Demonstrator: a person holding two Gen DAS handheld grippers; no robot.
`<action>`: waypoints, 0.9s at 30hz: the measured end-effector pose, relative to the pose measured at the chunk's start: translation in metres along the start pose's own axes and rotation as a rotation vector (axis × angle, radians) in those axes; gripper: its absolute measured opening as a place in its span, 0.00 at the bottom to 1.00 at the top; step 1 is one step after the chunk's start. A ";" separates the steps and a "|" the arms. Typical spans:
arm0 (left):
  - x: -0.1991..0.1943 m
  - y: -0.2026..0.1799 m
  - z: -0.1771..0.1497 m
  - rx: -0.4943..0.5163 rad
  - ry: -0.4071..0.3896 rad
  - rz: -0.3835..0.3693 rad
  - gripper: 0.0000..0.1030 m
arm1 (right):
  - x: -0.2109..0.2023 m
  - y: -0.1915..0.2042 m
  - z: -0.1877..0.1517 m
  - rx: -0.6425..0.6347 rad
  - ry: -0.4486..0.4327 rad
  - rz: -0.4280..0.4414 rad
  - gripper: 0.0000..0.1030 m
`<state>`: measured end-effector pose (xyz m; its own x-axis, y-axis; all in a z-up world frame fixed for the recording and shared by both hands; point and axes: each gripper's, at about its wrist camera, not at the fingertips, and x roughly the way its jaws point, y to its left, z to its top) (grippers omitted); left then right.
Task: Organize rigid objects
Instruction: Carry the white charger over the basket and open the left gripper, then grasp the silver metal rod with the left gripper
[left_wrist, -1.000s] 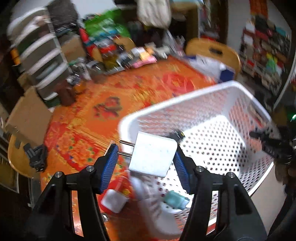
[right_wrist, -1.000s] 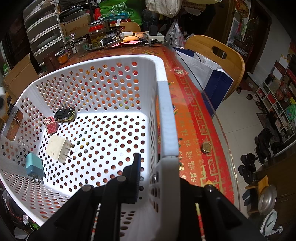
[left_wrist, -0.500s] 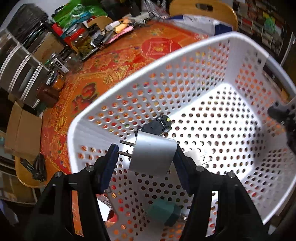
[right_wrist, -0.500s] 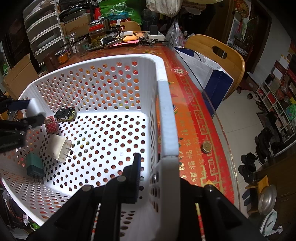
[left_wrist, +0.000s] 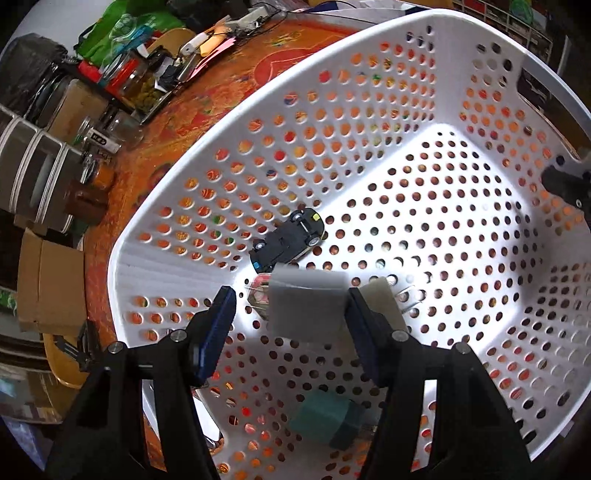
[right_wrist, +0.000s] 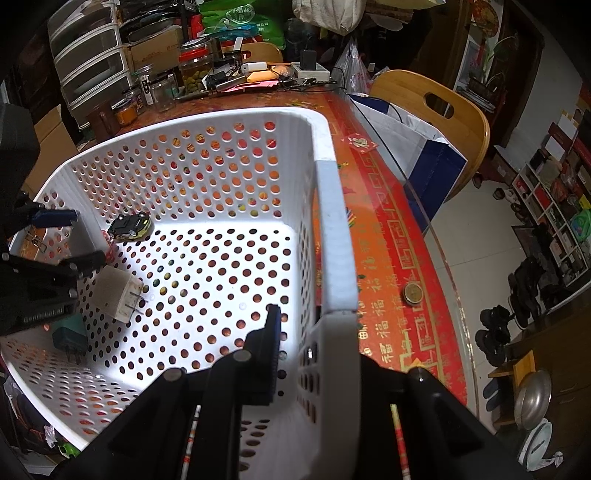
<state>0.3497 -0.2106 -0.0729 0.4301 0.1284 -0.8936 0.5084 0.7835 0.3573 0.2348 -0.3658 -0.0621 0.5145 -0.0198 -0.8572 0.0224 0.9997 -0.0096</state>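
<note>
My left gripper (left_wrist: 288, 314) is over the inside of the white perforated basket (left_wrist: 480, 55). Its jaws are spread wide, and a white plug adapter (left_wrist: 306, 308) sits blurred between them, apart from the left finger and close to the right one. On the basket floor lie a black toy car (left_wrist: 288, 242), another white adapter (right_wrist: 118, 295), a teal charger (left_wrist: 327, 417) and a small red-patterned piece (left_wrist: 258, 291). My right gripper (right_wrist: 314, 350) is shut on the basket's near wall (right_wrist: 332, 229). The left gripper shows at the left edge of the right wrist view (right_wrist: 51, 240).
The basket stands on a red and orange patterned tablecloth (right_wrist: 388, 240). Jars, drawers and clutter (right_wrist: 184, 74) line the table's far side. A round tin (right_wrist: 413, 293) lies right of the basket. A wooden chair (right_wrist: 436, 107) stands past the table edge.
My left gripper moved further over the basket and down towards its floor. Its jaws opened and the white adapter came loose between them. The right gripper stayed clamped on the basket wall.
</note>
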 end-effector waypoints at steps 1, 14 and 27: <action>-0.002 0.001 0.000 -0.002 -0.011 0.001 0.68 | 0.000 0.000 0.000 0.001 0.001 0.001 0.15; -0.068 0.179 -0.116 -0.374 -0.337 -0.042 1.00 | 0.000 0.000 0.001 -0.002 0.003 0.001 0.15; 0.115 0.207 -0.112 -0.428 -0.019 -0.097 0.49 | 0.000 -0.001 0.001 -0.008 0.026 -0.018 0.15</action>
<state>0.4210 0.0347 -0.1325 0.4112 0.0335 -0.9109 0.1939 0.9732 0.1233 0.2355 -0.3669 -0.0621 0.4917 -0.0375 -0.8700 0.0249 0.9993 -0.0290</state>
